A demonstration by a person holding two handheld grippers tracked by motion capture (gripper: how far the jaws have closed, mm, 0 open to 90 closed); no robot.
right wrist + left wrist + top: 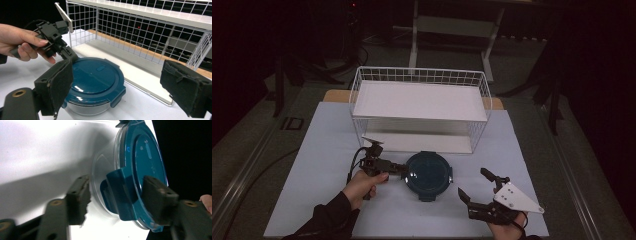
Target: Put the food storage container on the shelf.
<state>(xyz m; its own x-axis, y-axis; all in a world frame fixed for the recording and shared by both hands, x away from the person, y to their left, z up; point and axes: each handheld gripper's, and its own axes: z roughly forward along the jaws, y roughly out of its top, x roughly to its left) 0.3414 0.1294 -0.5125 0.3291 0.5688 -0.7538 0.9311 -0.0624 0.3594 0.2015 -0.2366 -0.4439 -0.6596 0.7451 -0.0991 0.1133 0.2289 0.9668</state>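
High view: our left gripper lies level, jaws apart around container latch, centre table | right gripper near-right, spread, clear | left gripper view adds clear bowl under teal lid

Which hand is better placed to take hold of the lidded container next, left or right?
Left. The left tongs already straddle a clip on the container at its rim, jaws open either side of it. The right tongs sit open and apart from the container, nearer the person's side of the table.

Dark room (grey floor), white table
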